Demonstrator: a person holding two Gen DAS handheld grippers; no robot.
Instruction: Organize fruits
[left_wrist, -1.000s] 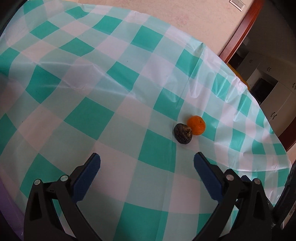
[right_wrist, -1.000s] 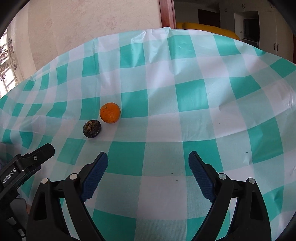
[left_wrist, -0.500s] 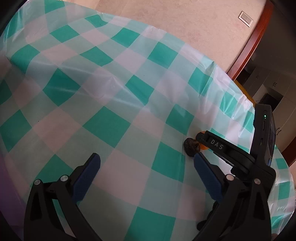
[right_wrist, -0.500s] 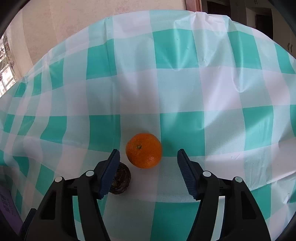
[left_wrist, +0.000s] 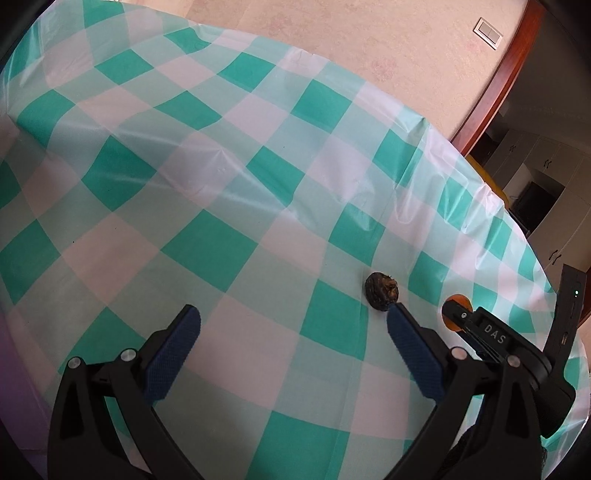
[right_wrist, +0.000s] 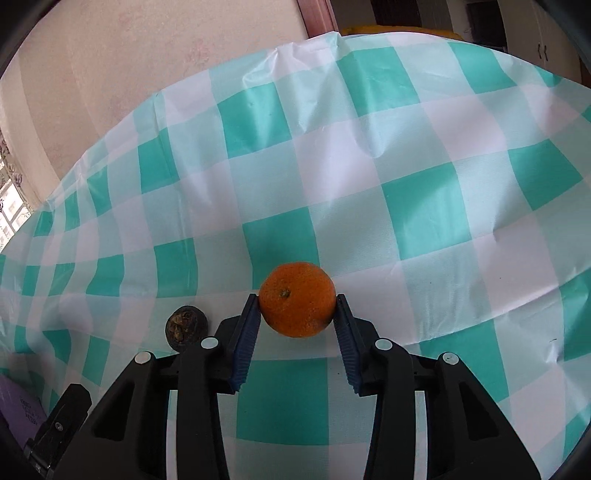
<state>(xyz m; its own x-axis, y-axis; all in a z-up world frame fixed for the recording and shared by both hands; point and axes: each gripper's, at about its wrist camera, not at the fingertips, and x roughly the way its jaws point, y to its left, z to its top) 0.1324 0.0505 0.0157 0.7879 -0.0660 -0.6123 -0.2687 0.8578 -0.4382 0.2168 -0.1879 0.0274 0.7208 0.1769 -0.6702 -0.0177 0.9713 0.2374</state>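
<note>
A second earlier the right gripper had stood wide apart and well back from both fruits, which then lay touching on the green-and-white checked tablecloth; half a second earlier its pads were partly drawn in on either side of the orange, not yet touching it. Now its blue pads pressed against both sides of the orange, clamped on it, and the dark wrinkled fruit lay apart from the orange, just left of the left finger. The left gripper was as wide apart as before, with nothing between its pads, low over the cloth. In the left wrist view the dark wrinkled fruit sat just beyond the tip of the right-hand pad, whereas a second earlier it had lain farther up the cloth with the orange against it. That view showed only a sliver of the orange behind the black body of the right gripper, marked DAS, so the grip itself could not be seen there; the right wrist view showed it plainly. The right wrist view alone showed a purple object at the lower left edge, while the left wrist view alone showed a wall switch and pale cabinets through a doorway
</note>
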